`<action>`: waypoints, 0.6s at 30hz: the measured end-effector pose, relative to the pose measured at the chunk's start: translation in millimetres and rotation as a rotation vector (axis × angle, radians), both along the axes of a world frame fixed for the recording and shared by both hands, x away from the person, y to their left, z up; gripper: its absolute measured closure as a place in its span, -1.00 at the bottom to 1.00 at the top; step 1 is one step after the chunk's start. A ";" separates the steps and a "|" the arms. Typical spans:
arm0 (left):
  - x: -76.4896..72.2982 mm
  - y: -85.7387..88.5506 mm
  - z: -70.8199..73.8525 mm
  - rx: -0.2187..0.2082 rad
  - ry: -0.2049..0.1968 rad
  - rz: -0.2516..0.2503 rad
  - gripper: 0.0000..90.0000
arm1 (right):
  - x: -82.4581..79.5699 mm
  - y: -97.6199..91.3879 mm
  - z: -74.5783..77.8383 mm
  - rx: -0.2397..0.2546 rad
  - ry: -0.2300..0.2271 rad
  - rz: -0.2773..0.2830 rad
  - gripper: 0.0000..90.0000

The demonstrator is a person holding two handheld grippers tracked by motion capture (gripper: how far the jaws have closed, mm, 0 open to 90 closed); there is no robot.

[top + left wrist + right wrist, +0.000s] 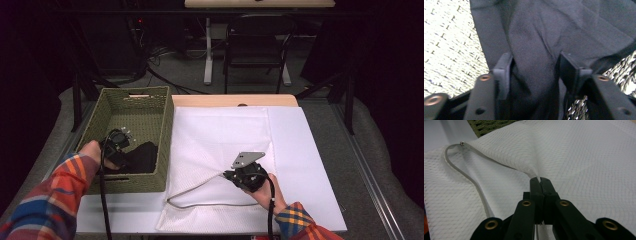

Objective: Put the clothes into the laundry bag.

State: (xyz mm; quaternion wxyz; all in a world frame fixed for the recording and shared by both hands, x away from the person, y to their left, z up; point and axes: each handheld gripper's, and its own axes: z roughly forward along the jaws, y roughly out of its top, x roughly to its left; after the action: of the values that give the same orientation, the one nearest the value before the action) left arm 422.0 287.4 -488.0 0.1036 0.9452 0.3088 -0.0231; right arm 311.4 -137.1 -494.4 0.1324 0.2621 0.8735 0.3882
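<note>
**Two hand-held grippers at work: one in a woven basket, one on a mesh bag.**

High view: the left gripper (121,141) reaches down into the green woven basket (150,102) onto a black garment (142,156) lying in it; the right gripper (239,176) rests on the white mesh laundry bag (220,135) spread on the table (315,165) beside the basket. Left gripper view: the jaws stand partly closed with a fold of the garment (536,37) gathered between them, both pads against the cloth. Right gripper view: the jaws are clamped together, pinching up the bag's upper mesh layer (579,157) near its grey zipper edge (474,181).
</note>
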 end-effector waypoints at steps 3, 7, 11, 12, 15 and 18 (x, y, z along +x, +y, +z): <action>-2.3 2.8 2.1 -0.020 -0.010 0.014 0.35 | -0.1 0.3 0.3 -0.002 -0.005 0.005 0.99; -4.4 5.3 3.6 -0.032 -0.030 0.024 0.41 | -0.2 0.6 0.2 -0.003 -0.003 0.000 0.99; -4.2 7.5 6.0 -0.034 -0.047 0.040 0.42 | -0.1 0.3 0.4 -0.003 -0.004 0.001 0.99; -4.1 7.6 6.6 -0.034 -0.051 0.046 0.42 | 0.0 0.3 0.4 -0.003 -0.005 0.000 0.99; -1.4 8.8 9.6 -0.035 -0.079 0.068 0.43 | -0.1 0.3 0.1 0.000 -0.002 -0.004 0.99; 1.5 9.1 12.3 -0.028 -0.099 0.095 0.44 | 0.0 0.1 0.4 -0.001 -0.007 -0.005 0.99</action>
State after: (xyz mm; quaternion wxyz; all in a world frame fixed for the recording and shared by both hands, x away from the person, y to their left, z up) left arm 423.5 296.5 -475.7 0.1330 0.9278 0.3477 0.0246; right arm 311.4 -137.0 -494.1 0.1366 0.2630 0.8726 0.3882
